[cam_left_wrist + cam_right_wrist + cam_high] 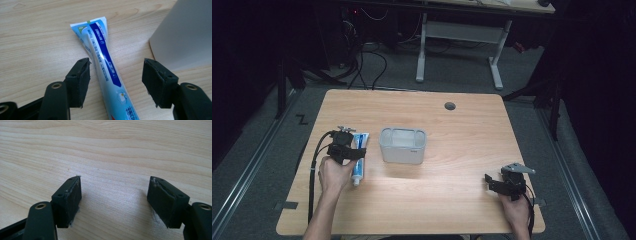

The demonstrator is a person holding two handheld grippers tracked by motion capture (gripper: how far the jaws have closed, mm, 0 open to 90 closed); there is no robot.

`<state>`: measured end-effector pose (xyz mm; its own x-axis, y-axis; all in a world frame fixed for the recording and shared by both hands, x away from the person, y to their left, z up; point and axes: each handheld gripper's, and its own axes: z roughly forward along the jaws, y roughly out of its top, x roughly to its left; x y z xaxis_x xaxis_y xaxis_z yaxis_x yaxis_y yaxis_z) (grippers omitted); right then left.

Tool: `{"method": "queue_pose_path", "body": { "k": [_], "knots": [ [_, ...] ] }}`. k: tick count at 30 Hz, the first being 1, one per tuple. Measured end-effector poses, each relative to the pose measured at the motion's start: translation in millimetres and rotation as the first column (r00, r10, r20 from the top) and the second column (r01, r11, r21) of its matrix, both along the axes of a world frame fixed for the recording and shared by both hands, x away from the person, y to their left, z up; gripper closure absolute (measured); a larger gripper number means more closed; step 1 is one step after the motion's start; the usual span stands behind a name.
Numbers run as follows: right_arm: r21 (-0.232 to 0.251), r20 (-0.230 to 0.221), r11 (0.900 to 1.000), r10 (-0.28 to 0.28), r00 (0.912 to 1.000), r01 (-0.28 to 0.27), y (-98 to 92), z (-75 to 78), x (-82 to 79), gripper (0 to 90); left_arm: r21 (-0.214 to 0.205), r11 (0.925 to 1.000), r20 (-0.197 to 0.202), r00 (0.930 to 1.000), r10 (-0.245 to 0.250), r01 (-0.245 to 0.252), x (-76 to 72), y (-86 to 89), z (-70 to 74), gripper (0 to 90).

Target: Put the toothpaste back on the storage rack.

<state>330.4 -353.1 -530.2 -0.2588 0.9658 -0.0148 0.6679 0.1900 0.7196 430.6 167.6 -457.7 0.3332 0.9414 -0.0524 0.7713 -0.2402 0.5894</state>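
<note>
A blue and white toothpaste tube (358, 157) lies flat on the wooden table (452, 125) at the left, its cap toward the front edge. My left gripper (349, 150) hovers over it, open. In the left gripper view the tube (105, 60) runs lengthwise between the two black jaws, closer to the left pad (78, 80), and neither pad touches it. My right gripper (499, 184) rests low at the front right of the table, open, with bare wood between its pads (68, 200).
A translucent white rectangular tub (402, 145) stands just right of the tube; its wall (182, 37) is close to my left gripper's right jaw. A cable hole (450, 106) lies at the back of the table. Beyond the table stands another desk's white frame (459, 45).
</note>
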Motion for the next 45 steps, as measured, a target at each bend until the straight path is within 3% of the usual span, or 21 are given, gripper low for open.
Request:
{"method": "queue_pose_path", "body": {
  "k": [5,24,45],
  "knots": [
    [-0.001,0.001,1.0000,0.002,1.0000,-0.002,-0.1,0.0,0.1,27.7,-0.003,1.0000,-0.004,0.9999,0.009,-0.009,8.9,-2.3,-0.9,40.6],
    [0.001,0.000,1.0000,0.001,1.0000,-0.001,-0.2,0.0,0.0,27.6,0.059,0.9973,-0.063,0.9969,0.048,-0.044,36.8,-10.8,-11.0,40.7],
    [0.002,0.000,1.0000,0.001,1.0000,-0.001,-0.2,0.0,-0.1,27.6,0.080,0.9948,-0.117,0.9905,0.072,-0.063,49.9,-16.3,-30.5,44.8]
  ]
}}
